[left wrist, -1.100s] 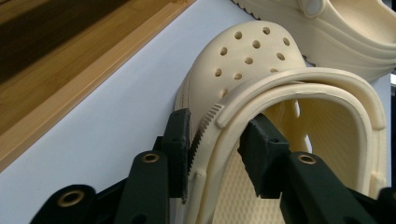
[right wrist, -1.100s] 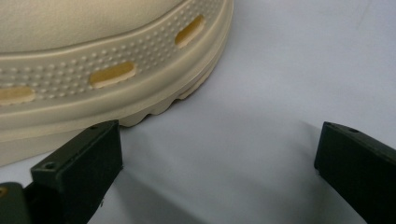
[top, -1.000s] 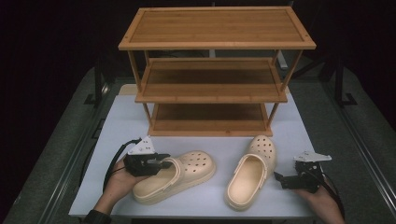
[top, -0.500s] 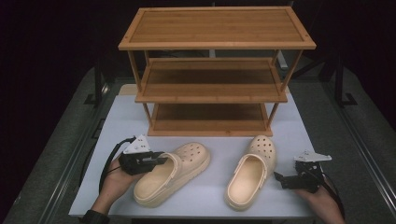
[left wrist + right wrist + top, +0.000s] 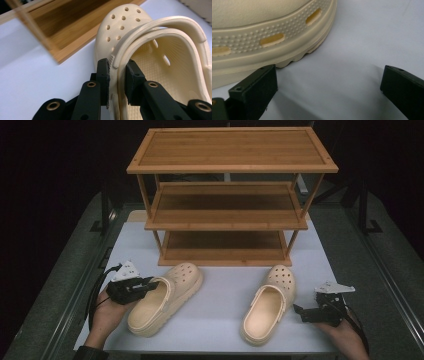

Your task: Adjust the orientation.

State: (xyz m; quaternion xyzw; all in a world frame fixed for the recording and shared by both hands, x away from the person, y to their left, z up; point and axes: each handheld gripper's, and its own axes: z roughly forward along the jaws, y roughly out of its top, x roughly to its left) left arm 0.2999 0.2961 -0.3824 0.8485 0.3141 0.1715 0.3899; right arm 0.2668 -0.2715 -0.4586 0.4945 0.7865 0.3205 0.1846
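Observation:
Two cream clogs lie on the white table top in front of a wooden rack. The left clog points toward the rack's bottom shelf; my left gripper is shut on its side wall and strap, one jaw inside and one outside. The right clog lies at the right, toe toward the rack. My right gripper rests on the table just right of that clog, open, with its wide-apart jaws beside the ridged sole and nothing between them.
The three-tier wooden rack stands at the back of the white table top; its shelves hold nothing. Grey carpeted strips flank the table. Cables trail from both grippers near the front edge.
My left gripper has dragged the left clog leftward and turned its toe more toward the rack. The right gripper and right clog have stayed put.

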